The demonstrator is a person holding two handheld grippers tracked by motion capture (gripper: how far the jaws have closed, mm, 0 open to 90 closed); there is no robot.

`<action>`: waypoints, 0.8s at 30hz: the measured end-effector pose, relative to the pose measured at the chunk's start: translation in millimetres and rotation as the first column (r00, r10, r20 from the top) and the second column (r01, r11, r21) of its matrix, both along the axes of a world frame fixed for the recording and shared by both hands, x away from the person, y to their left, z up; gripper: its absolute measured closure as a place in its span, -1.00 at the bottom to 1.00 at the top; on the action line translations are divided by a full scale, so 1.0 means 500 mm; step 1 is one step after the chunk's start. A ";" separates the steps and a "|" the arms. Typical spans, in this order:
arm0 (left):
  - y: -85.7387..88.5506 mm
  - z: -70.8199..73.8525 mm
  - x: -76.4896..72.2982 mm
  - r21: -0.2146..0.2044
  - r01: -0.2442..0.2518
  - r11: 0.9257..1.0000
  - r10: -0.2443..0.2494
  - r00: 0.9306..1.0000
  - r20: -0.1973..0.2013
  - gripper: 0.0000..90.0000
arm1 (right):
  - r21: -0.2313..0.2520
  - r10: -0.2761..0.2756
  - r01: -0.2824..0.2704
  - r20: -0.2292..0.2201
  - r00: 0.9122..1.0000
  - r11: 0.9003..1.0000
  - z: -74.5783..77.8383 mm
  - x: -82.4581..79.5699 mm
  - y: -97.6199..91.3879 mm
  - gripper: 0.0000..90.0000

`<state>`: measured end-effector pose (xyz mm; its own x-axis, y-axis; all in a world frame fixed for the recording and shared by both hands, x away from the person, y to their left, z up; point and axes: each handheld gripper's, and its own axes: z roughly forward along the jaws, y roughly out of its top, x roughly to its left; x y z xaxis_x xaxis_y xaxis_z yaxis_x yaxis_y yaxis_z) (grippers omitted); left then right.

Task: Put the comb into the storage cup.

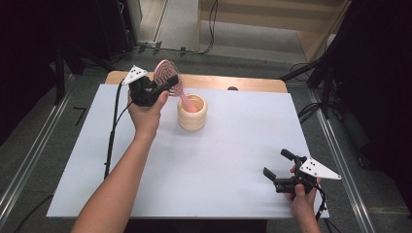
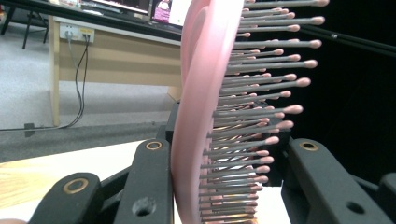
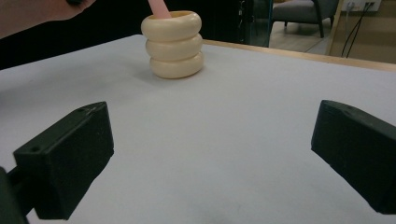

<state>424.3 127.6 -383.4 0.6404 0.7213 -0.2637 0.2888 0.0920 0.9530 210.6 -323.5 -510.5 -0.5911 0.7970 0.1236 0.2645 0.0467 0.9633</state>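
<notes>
Tabletop holder (image 1: 192, 113) hides hairbrush (image 1: 170, 77) handle's end; left tongs (image 1: 165, 87) clamp it.

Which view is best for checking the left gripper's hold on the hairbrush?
Left gripper view: the pink hairbrush stands edge-on between the jaws, bristles to the right. The high view shows the left gripper on the brush head, handle in the cream holder. The right gripper view catches just the handle.

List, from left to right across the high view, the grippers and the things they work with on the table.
left gripper → pink hairbrush → cream ringed holder → right gripper
</notes>
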 end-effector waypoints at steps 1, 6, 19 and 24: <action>-0.002 -0.002 0.001 0.005 0.000 1.000 0.000 1.000 -0.002 0.45 | 0.000 0.001 -0.001 0.000 1.000 1.000 0.000 0.000 0.000 -1.00; -0.011 -0.010 0.003 0.024 0.002 1.000 -0.002 1.000 -0.006 0.45 | 0.000 0.000 0.000 -0.002 1.000 1.000 0.000 0.000 0.001 -1.00; -0.026 -0.038 0.008 0.037 -0.001 0.999 0.002 1.000 -0.031 0.45 | 0.002 -0.003 0.003 -0.002 1.000 1.000 -0.001 0.000 -0.001 -1.00; -0.028 -0.055 0.013 0.042 -0.005 0.999 0.007 0.999 -0.051 0.45 | 0.002 -0.003 0.003 -0.003 1.000 1.000 -0.001 0.000 -0.001 -1.00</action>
